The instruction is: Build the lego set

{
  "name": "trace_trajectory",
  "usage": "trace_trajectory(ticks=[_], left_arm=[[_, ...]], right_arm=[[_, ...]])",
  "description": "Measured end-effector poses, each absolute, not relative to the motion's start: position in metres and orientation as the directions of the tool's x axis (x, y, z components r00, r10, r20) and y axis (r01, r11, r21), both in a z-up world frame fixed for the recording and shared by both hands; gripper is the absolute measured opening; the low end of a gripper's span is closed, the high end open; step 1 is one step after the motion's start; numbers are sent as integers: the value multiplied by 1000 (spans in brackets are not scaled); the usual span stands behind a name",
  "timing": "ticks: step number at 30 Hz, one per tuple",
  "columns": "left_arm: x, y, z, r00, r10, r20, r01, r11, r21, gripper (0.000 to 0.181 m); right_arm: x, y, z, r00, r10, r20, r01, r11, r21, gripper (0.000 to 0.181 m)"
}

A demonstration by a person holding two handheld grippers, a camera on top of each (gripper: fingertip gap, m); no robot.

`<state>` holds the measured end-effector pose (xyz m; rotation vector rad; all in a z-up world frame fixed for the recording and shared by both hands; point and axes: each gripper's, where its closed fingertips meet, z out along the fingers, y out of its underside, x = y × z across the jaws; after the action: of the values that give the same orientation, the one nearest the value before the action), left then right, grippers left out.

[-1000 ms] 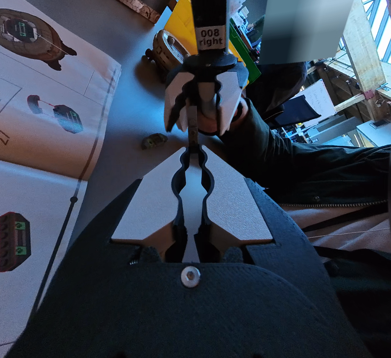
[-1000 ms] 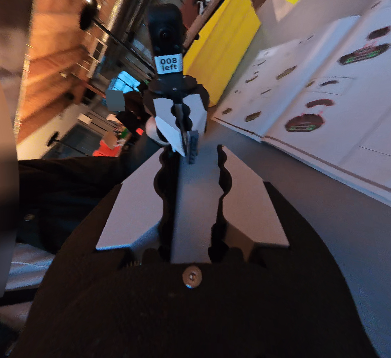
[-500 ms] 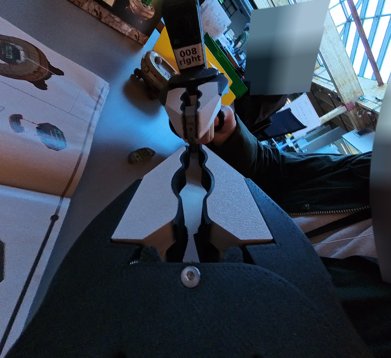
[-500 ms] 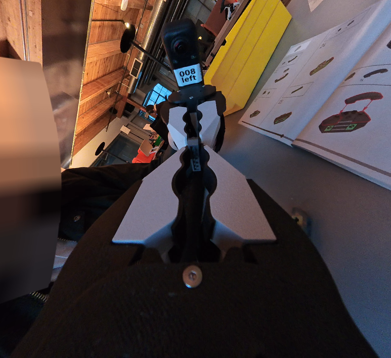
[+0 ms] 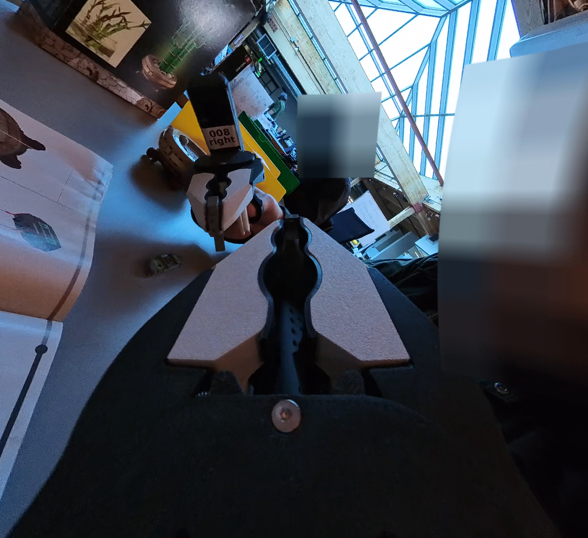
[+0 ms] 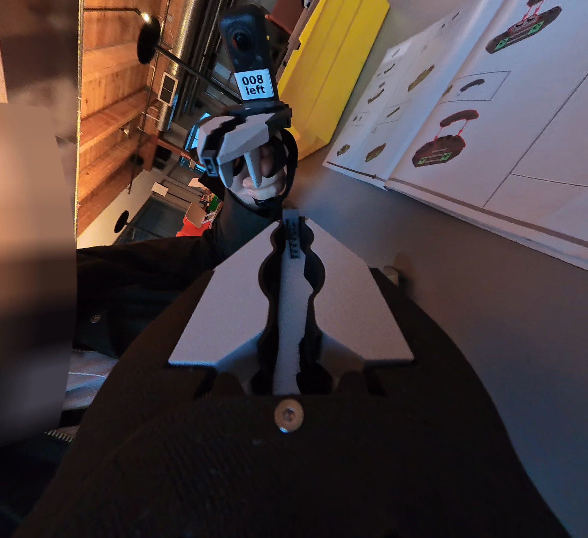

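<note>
In the left wrist view, my left gripper (image 5: pixel 291 223) is shut on a small dark piece (image 5: pixel 291 216) at its tips. It also shows in the right wrist view (image 6: pixel 210 169), up and left of my right gripper. My right gripper (image 6: pixel 291 220) is shut on a long grey plate (image 6: pixel 290 300), which has a small dark studded piece (image 6: pixel 294 244) on it near the tips. In the left wrist view the right gripper (image 5: pixel 214 214) holds the grey plate (image 5: pixel 218 236) pointing down over the table. The two grippers are apart, both above the table.
An open instruction booklet (image 5: pixel 47 236) lies on the grey table (image 5: pixel 127 223); it also shows in the right wrist view (image 6: pixel 477 128). A small olive piece (image 5: pixel 164 263) lies loose near it. A round tan build (image 5: pixel 173 148) and the set's dark box (image 5: pixel 143 13) stand farther back. A yellow bin (image 6: pixel 331 54) stands beyond the table.
A second ago the right gripper was open with both grippers tip to tip. It then shut on the plate, and the grippers have since moved apart.
</note>
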<state>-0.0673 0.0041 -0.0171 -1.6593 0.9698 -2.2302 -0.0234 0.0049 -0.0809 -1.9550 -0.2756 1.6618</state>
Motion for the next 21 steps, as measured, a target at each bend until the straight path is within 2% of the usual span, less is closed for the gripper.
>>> trace_trajectory(ticks=[5, 9, 11, 14, 18, 21], left_arm=[[-71, 13, -15, -284, -623, 729, -174, -714, -678, 6], [-79, 13, 11, -306, -739, 600, -51, -617, -786, 6], [-85, 8, 30, -303, -841, 448, 49, -483, -874, 6], [-93, -3, 46, -209, -965, 160, 135, -190, -972, 6], [-101, -10, 58, 24, -976, -217, 156, 218, -963, 6], [-108, -15, 67, 60, -952, -302, 148, 307, -940, 6]], right_arm=[[-24, 5, -85, 215, 480, -850, -186, -835, -518, 6], [-24, 6, -93, 240, 473, -848, -170, -839, -516, 6], [-25, 5, -93, 238, 474, -848, -169, -839, -517, 6], [-24, 6, -92, 245, 484, -840, -171, -831, -529, 6], [-23, 6, -92, 242, 480, -843, -179, -832, -525, 6], [-23, 7, -93, 244, 476, -845, -180, -834, -522, 6]])
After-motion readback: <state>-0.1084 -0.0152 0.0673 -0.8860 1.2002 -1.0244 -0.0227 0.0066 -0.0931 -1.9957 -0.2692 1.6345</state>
